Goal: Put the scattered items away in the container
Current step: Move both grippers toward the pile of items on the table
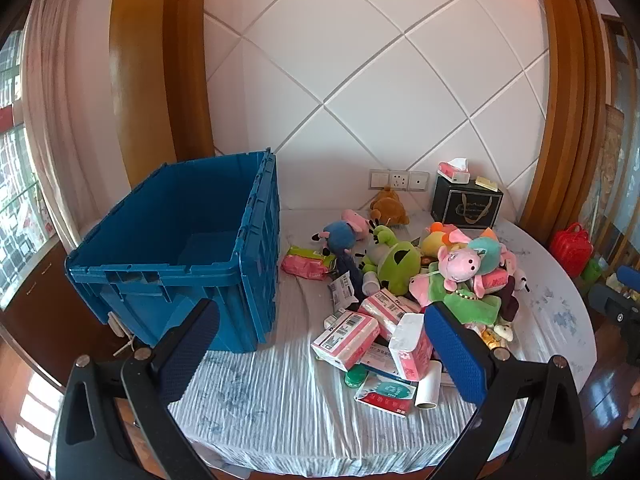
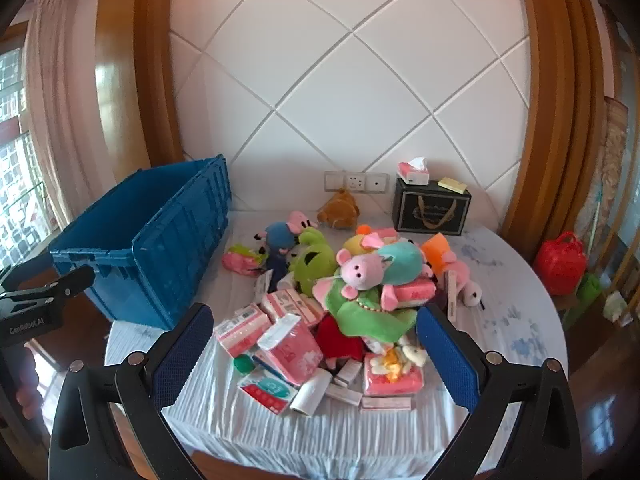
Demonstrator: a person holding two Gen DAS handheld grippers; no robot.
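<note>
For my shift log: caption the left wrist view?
Open left gripper hovers before empty blue crate and toy pile.

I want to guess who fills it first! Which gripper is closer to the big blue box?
Left. The left gripper hovers open just in front of the blue box; the right gripper is open farther right, facing the toy pile.

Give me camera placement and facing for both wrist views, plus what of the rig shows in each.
Left wrist: sits behind the open left gripper, above the table's near edge, facing the padded wall; blue crate ahead-left, pile right; right gripper at right edge.
Right wrist: behind the open right gripper, further right, facing the pile of plush toys and tissue packs; left gripper at left edge.
Shared: crate, pile, black gift box, wall sockets, white tablecloth.
</note>
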